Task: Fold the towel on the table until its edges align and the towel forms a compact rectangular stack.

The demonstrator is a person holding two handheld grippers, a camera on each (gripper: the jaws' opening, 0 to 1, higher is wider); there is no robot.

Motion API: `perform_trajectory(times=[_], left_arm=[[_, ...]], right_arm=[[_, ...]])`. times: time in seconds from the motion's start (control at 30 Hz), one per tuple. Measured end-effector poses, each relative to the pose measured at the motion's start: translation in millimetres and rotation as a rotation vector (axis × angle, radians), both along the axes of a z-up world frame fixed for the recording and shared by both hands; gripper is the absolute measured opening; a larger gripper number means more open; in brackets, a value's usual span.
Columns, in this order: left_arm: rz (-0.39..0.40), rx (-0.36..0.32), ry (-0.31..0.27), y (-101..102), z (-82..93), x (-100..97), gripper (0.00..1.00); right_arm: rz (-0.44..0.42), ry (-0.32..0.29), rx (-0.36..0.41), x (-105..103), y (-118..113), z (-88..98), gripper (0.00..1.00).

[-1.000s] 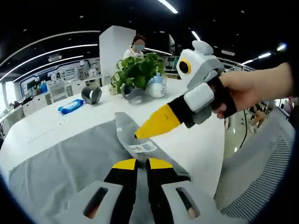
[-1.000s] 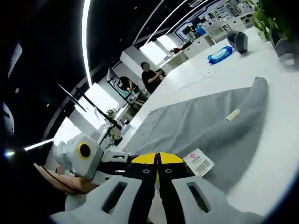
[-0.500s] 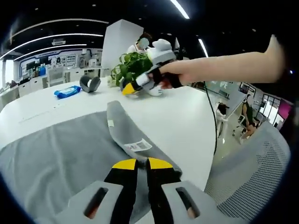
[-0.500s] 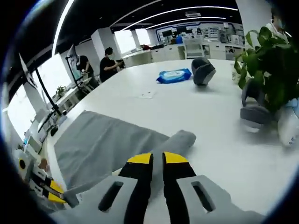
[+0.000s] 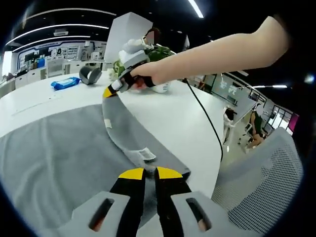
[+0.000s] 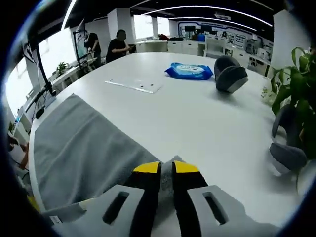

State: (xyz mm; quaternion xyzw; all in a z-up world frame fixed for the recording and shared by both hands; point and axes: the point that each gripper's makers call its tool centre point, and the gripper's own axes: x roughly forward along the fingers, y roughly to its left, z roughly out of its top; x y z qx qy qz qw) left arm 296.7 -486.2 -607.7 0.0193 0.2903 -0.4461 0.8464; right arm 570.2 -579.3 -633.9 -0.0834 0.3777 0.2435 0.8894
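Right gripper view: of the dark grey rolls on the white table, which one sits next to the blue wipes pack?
The far roll, near the top of the view, just right of the blue wipes pack. The other two grey rolls lie at the right edge, by the green plant.

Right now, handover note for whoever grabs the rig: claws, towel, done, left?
Left claw: shut on the near corner of the grey towel.
Right claw: shut on the far corner of the same edge, seen at the end of the raised strip in the left gripper view.
Towel: spread flat on the white table, that edge lifted between the claws.
Done: both corners gripped.
Left: carry the edge across, align, repeat to a compact rectangle.
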Motion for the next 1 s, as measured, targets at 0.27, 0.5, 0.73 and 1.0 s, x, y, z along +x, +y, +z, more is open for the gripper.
perform_trajectory(times=[0.27,0.5,0.73,1.0], left_arm=[[-0.027,0.013,-0.002,-7,-3.9,-6.2,0.08],[-0.05,0.015,0.015,-10,-7.8,-10.6,0.08],[-0.114,0.024,0.026,-18,-9.8,-25.8,0.05],[-0.145,-0.031,-0.003,-23,12.5,-28.3,0.04]], right_arm=[[0.019,0.014,-0.134,4,-17,-9.7,0.14],[0.001,0.046,-0.173,-6,-25,-17.6,0.1],[0.175,-0.054,-0.337,-8,-20,-15.0,0.03],[0.165,-0.118,-0.187,-5,-15,11.1,0.0]])
